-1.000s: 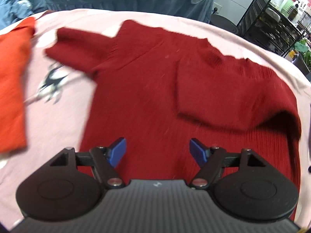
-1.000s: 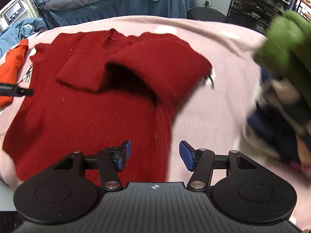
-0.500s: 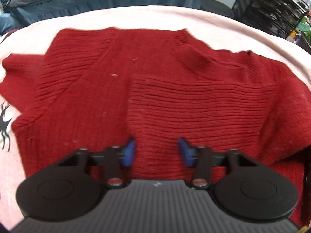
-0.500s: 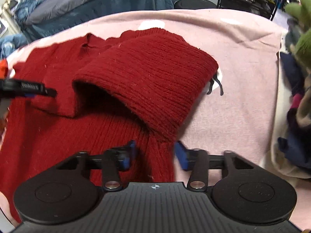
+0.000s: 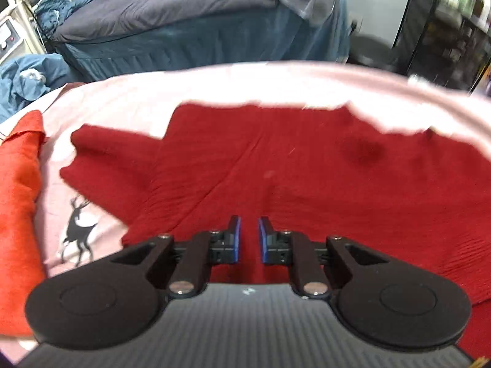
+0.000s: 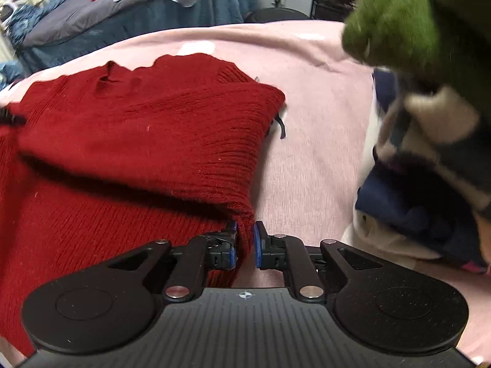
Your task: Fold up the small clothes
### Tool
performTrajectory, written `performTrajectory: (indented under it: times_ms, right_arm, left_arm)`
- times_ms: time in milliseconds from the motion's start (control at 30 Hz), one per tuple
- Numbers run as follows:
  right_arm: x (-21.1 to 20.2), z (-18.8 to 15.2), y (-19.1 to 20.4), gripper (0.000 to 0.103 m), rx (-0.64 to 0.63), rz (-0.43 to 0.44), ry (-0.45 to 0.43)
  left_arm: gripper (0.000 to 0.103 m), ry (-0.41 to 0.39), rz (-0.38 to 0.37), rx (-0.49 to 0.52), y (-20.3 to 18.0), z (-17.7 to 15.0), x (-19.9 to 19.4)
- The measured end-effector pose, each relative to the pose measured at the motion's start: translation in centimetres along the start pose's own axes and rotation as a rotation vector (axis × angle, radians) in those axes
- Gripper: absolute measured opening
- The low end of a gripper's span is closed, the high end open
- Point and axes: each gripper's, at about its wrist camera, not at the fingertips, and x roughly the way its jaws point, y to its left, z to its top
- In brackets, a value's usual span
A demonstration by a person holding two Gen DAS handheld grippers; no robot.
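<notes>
I have the dark red knit sweater [image 6: 129,159] spread on the pink sheet [image 6: 307,116], my right gripper [image 6: 245,240] closing on its near right hem corner, my left gripper [image 5: 249,239] clamped on the hem further left, so the body stretches away from both jaws.

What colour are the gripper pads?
Blue pads, clearest in the left wrist view.

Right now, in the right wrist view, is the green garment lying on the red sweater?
No, the green garment sits on a pile off to the right, apart from the red sweater.
</notes>
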Motion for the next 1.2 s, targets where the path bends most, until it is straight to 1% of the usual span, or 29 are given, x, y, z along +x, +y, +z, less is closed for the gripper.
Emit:
performTrajectory:
  times_ms: [67,100,133,167,200,233,300,333,367,400,433,500,533,567,600,633,667,700,733,767,833,867,900,933,967,1033,1100,1133,1200]
  right_arm:
    - [0.4,0.2,0.5,0.022,-0.01,-0.011,0.018]
    - [0.6,0.3,0.8,0.03,-0.025,-0.023,0.03]
    - [0.6,0.4,1.1,0.043,-0.038,-0.038,0.036]
    - [0.4,0.4,1.2,0.047,-0.044,-0.048,0.032]
    - [0.1,0.3,1.2,0.054,-0.048,-0.047,0.026]
    - [-0.2,0.3,1.1,0.059,-0.047,-0.045,0.024]
    - [-1.0,-0.1,0.6,0.066,-0.038,-0.063,0.03]
    - [-1.6,-0.1,0.5,0.066,-0.037,-0.077,0.027]
    - [-2.3,-0.2,0.6,0.066,-0.044,-0.078,0.009]
    - [-3.2,-0.3,0.8,0.066,-0.062,-0.074,-0.024]
    - [-4.1,-0.4,1.3,0.066,-0.095,-0.072,-0.063]
    - [-5.4,-0.2,2.6,0.066,-0.167,-0.053,-0.132]
    - [-5.7,-0.1,3.4,0.066,-0.205,-0.023,-0.166]
    - [-5.7,0.2,4.0,0.066,-0.227,0.006,-0.18]
    - [-5.3,0.5,4.6,0.067,-0.242,0.029,-0.182]
    - [-4.5,0.9,5.3,0.067,-0.252,0.046,-0.176]
    - [-3.7,1.4,5.8,0.067,-0.253,0.057,-0.166]
    - [-2.7,1.9,6.3,0.068,-0.246,0.066,-0.148]
    - [-1.7,2.3,6.6,0.068,-0.233,0.065,-0.128]
    - [-0.9,2.6,6.8,0.069,-0.218,0.057,-0.112]
    - [0.9,3.0,7.1,0.079,-0.185,0.036,-0.071]
    - [1.9,3.1,7.2,0.083,-0.163,0.031,-0.045]
    - [2.7,3.1,7.3,0.092,-0.153,0.023,-0.02]
    - [3.9,2.9,7.3,0.093,-0.152,0.008,0.02]
    - [4.4,2.6,7.4,0.094,-0.154,0.005,0.038]
    - [4.3,2.3,7.8,0.097,-0.158,0.001,0.02]
    - [4.1,2.4,8.1,0.097,-0.164,-0.005,0.027]
    - [3.8,2.5,8.1,0.097,-0.161,-0.006,0.029]
    - [2.7,2.7,8.1,0.098,-0.136,0.004,0.002]
  left_arm:
    - [0.013,0.036,0.03,0.034,0.1,-0.5,1.4]
    - [0.014,0.047,0.039,0.034,0.3,-0.7,1.6]
    - [0.015,0.045,0.037,0.017,0.4,-0.7,1.4]
    - [0.018,0.037,0.029,-0.005,0.5,-0.7,0.9]
    - [0.028,0.027,0.015,-0.024,0.5,-0.6,0.4]
    - [0.04,0.014,-0.003,-0.035,0.6,-0.7,-0.5]
    - [0.051,-0.019,-0.039,-0.028,0.0,-0.9,-2.0]
    - [0.052,-0.034,-0.056,-0.011,-0.5,-1.2,-2.8]
    - [0.056,-0.044,-0.07,0.006,-1.1,-1.4,-3.3]
    - [0.061,-0.046,-0.084,0.019,-1.8,-1.8,-3.8]
    - [0.065,-0.04,-0.102,0.031,-2.4,-2.1,-3.9]
    - [0.067,-0.014,-0.123,0.063,-3.8,-2.7,-3.7]
    - [0.067,0.004,-0.118,0.081,-4.5,-2.9,-3.4]
    - [0.068,0.024,-0.111,0.095,-5.0,-3.1,-2.9]
    - [0.071,0.044,-0.107,0.105,-5.5,-3.4,-2.4]
    - [0.077,0.066,-0.108,0.111,-6.1,-3.6,-2.0]
    - [0.081,0.082,-0.111,0.114,-6.3,-3.8,-1.5]
    - [0.088,0.092,-0.11,0.119,-6.6,-4.1,-1.1]
    - [0.092,0.093,-0.103,0.126,-6.9,-4.5,-0.9]
    - [0.094,0.089,-0.091,0.133,-7.0,-4.7,-0.7]
    - [0.103,0.098,-0.065,0.14,-7.0,-5.0,0.0]
    - [0.103,0.111,-0.058,0.135,-6.8,-5.1,0.3]
    - [0.103,0.124,-0.058,0.122,-6.5,-5.2,0.7]
    - [0.103,0.135,-0.063,0.103,-6.2,-5.1,0.9]
    - [0.103,0.143,-0.071,0.079,-5.7,-5.0,1.0]
    - [0.103,0.145,-0.075,0.036,-4.7,-4.7,0.7]
    - [0.103,0.112,-0.067,0.0,-3.4,-4.4,-0.3]
    - [0.103,0.077,-0.071,-0.024,-2.4,-4.3,-1.3]
    - [0.103,-0.017,-0.084,-0.086,0.0,-4.0,-3.5]
